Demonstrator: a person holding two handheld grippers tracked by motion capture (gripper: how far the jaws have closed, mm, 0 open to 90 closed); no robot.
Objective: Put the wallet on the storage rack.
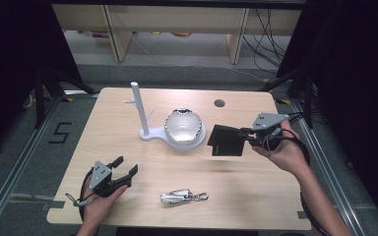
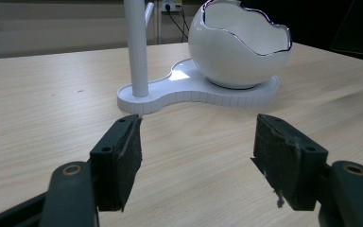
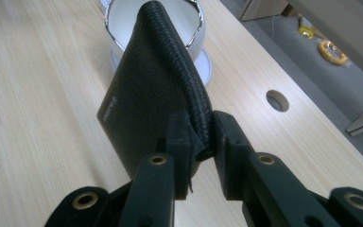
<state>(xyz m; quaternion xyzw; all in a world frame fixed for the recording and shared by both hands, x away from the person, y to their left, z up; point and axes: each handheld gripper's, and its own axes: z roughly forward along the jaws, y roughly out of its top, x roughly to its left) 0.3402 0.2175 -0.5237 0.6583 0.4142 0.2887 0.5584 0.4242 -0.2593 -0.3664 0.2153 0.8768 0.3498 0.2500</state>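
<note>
the wallet point(image 3: 146, 90) looks like black grained leather, matt, with a ribbed spine. the bowl point(image 2: 238, 45) is glossy white ceramic with a chrome-like rim. the desk point(image 1: 256, 196) is pale matt wood grain. the keyring point(image 1: 183, 197) is shiny metal.

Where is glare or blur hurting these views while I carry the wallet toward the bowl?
High view: glare on the bowl washes out its inside, and the room at both sides is dark. Left gripper view: a bright reflection on the white stand base; the open jaws are slightly soft. Right gripper view: the wallet is sharp, while the floor clutter beyond the table is blurred.
</note>
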